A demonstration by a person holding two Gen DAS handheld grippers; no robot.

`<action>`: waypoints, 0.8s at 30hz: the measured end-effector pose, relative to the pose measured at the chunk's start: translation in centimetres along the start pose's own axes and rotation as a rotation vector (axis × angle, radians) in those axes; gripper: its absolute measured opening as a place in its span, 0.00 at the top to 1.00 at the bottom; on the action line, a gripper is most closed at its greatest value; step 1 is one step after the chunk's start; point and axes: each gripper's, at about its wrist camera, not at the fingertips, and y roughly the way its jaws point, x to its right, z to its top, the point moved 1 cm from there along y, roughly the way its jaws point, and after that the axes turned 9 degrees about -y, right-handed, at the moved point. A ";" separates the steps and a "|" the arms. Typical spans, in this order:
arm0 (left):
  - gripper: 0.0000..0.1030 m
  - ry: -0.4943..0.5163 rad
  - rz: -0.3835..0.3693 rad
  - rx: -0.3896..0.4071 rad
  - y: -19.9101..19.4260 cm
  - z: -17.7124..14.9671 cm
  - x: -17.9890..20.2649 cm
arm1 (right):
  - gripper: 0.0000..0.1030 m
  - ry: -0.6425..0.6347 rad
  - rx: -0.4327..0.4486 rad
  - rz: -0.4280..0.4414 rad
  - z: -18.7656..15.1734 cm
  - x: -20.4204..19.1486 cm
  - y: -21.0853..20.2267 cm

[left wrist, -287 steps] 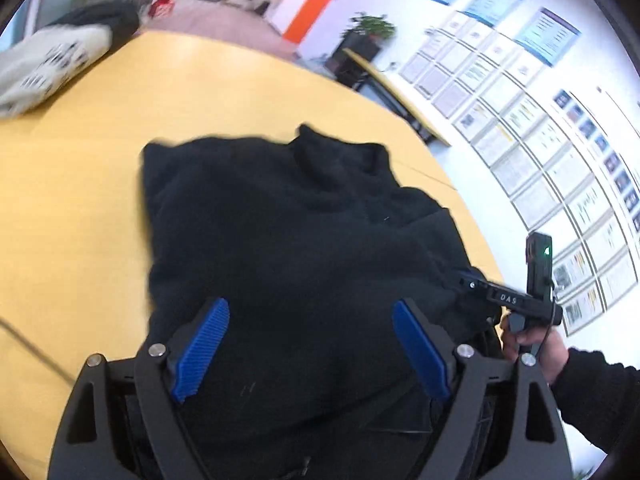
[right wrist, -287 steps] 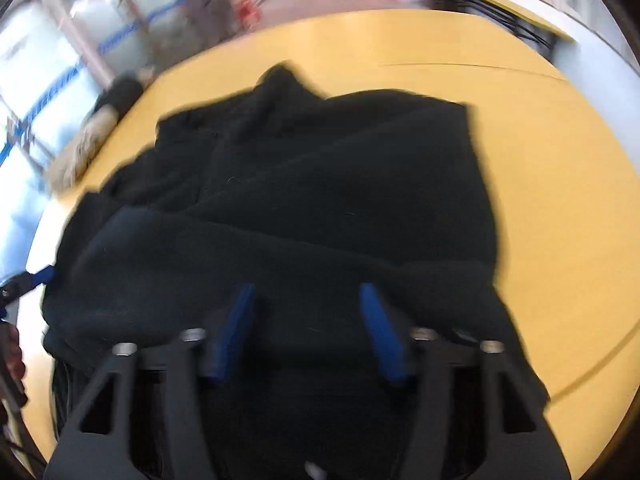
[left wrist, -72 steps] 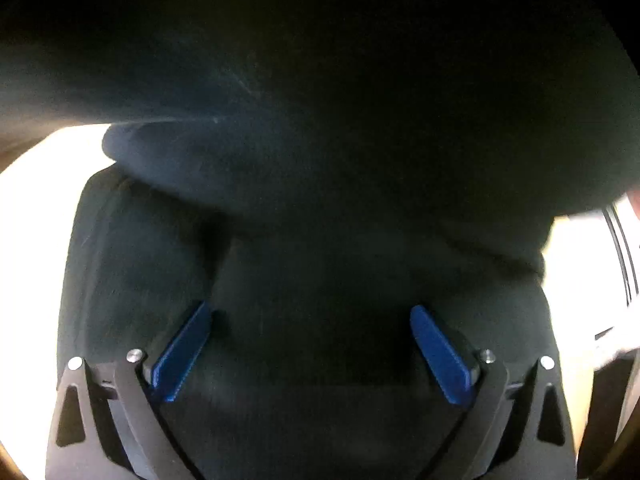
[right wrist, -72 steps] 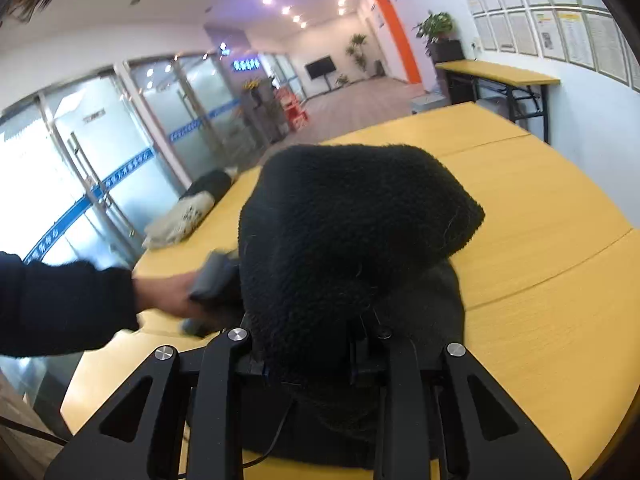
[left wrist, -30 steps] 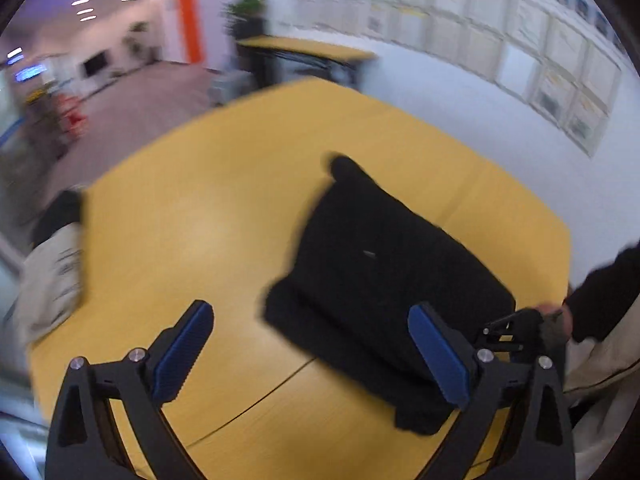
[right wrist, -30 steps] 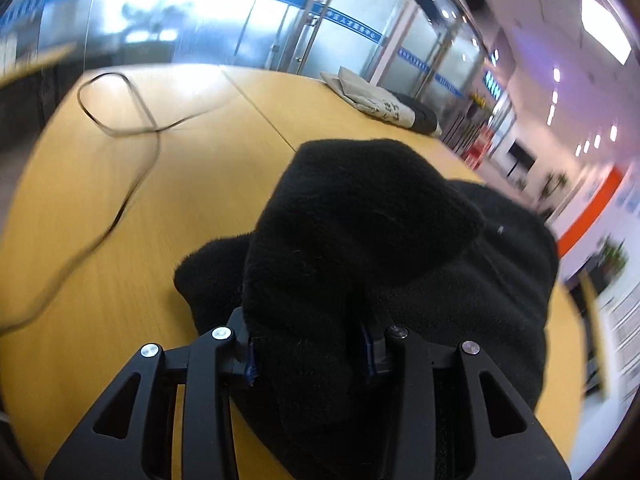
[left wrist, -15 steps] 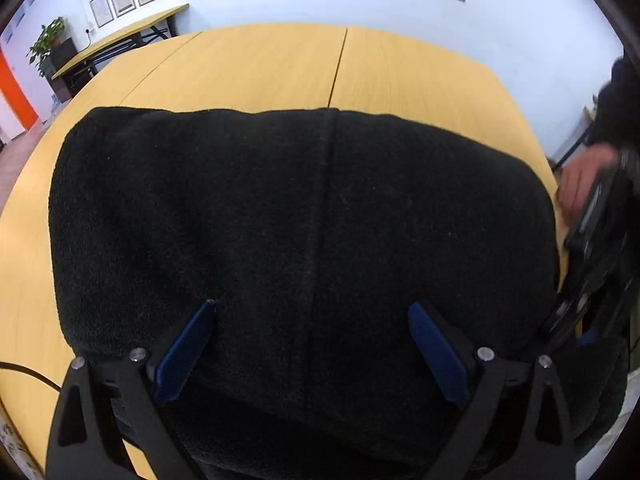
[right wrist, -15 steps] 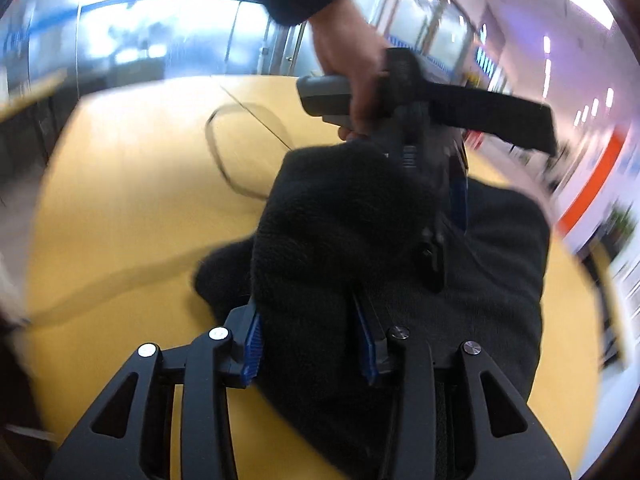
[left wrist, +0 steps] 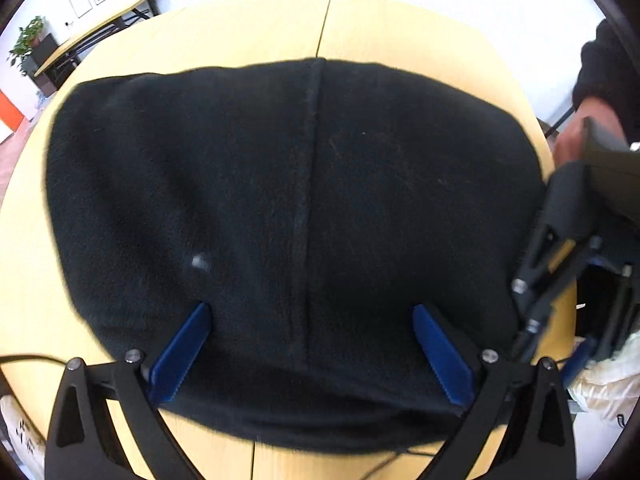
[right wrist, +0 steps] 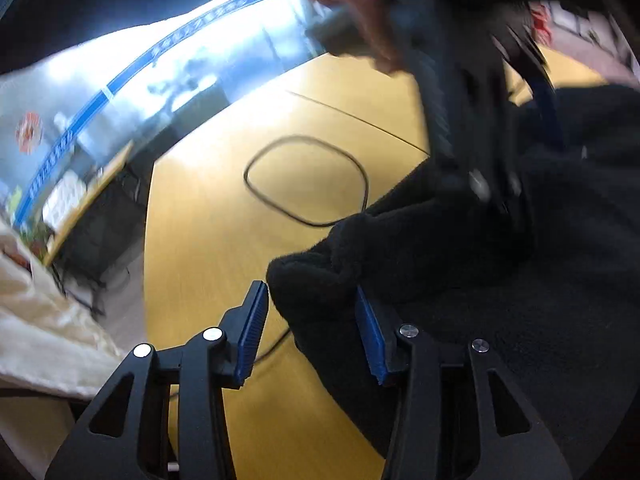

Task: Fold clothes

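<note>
two hand-held grippers: left hand-held gripper (left wrist: 310,344) spread, right hand-held gripper (right wrist: 310,320) parted, one black fleece (left wrist: 280,200)

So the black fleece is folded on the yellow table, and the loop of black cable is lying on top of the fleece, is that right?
Not quite. In the right wrist view the loop of black cable lies on the bare yellow table, beside the black fleece, not on top of it. The rest holds.

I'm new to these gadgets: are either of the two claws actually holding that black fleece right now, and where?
Neither clamps it. The left gripper is wide open over the black fleece; the right gripper is open around a bunched corner.
</note>
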 end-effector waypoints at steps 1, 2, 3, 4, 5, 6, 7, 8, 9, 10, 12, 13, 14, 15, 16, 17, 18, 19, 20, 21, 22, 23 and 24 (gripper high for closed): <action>0.01 -0.009 0.000 0.014 -0.3 -0.2 0.2 | 0.58 -0.005 0.004 -0.005 -0.1 0.0 0.0; 0.01 -0.015 0.004 0.016 -0.4 -0.5 0.6 | 0.58 -0.012 0.008 -0.009 -0.7 -0.6 -0.3; 0.01 -0.020 0.009 0.008 0.1 -0.8 0.9 | 0.58 -0.015 0.008 -0.011 -2.3 -2.4 -1.7; 0.00 -0.024 0.013 -0.002 0.8 -1.0 1.0 | 0.59 -0.021 0.005 -0.014 -2.0 -2.5 -2.0; 0.00 -0.034 0.009 0.004 1.4 -1.3 1.1 | 0.59 -0.025 0.005 -0.015 -1.9 -2.9 -2.9; 0.00 -0.042 0.001 0.020 1.6 -1.5 1.1 | 0.55 0.014 0.036 -0.003 -2.2 -2.6 -5.0; 0.00 -0.047 -0.004 0.033 1.6 -1.7 1.0 | 0.54 0.055 0.069 0.010 -2.4 -2.3 -7.1; 0.00 -0.053 -0.007 0.048 1.7 -1.9 1.0 | 0.50 0.096 0.101 0.023 -2.7 -2.0 -9.3; 0.00 -0.071 -0.004 0.057 1.4 -2.1 1.1 | 0.45 0.137 0.133 0.036 -2.9 -1.7 -11.4; 0.00 -0.096 0.000 0.061 1.0 -2.2 1.2 | 0.41 0.178 0.166 0.049 -3.2 -1.4 -13.5; 0.01 -0.150 0.003 0.077 -0.1 -2.4 1.5 | 0.22 0.287 0.230 0.028 -3.9 0.4 -17.6; 0.01 -0.179 -0.010 0.105 -1.2 -2.6 1.9 | 0.22 0.347 0.247 0.003 -4.3 2.0 -18.9; 0.01 -0.193 -0.038 0.157 -2.9 -3.1 3.1 | 0.22 0.343 0.231 -0.013 -4.5 3.2 -19.2; 0.01 -0.184 -0.058 0.190 -4.1 -3.6 4.6 | 0.22 0.337 0.215 -0.028 -4.7 4.3 -19.5; 0.01 -0.166 -0.069 0.204 -4.8 -4.1 6.1 | 0.22 0.331 0.198 -0.044 -4.9 5.5 -19.8; 0.01 -0.133 -0.076 0.189 -4.9 -4.7 8.1 | 0.25 0.315 0.169 -0.014 -5.2 5.7 -18.9; 0.01 -0.101 -0.071 0.149 -4.2 -5.4 9.9 | 0.27 0.298 0.140 0.018 -5.5 5.9 -18.0; 0.01 -0.074 -0.060 0.104 -3.1 -6.1 11.3 | 0.27 0.281 0.110 0.050 -5.8 6.1 -17.1; 0.01 -0.058 -0.052 0.048 -1.7 -6.8 12.4 | 0.27 0.311 0.096 0.069 -6.8 6.6 -16.4; 0.01 -0.048 -0.046 -0.017 0.1 -7.7 13.3 | 0.29 0.343 0.083 0.088 -7.8 7.1 -15.8; 0.01 -0.043 -0.022 -0.041 1.3 -8.5 13.9 | 0.30 0.376 0.062 0.106 -8.9 8.3 -15.6; 0.01 -0.042 0.015 -0.036 2.3 -9.1 14.5 | 0.32 0.409 0.041 0.124 -10.0 9.5 -15.4; 0.01 -0.054 0.034 -0.033 2.8 -9.3 14.7 | 0.34 0.397 0.030 0.121 -10.4 9.6 -15.0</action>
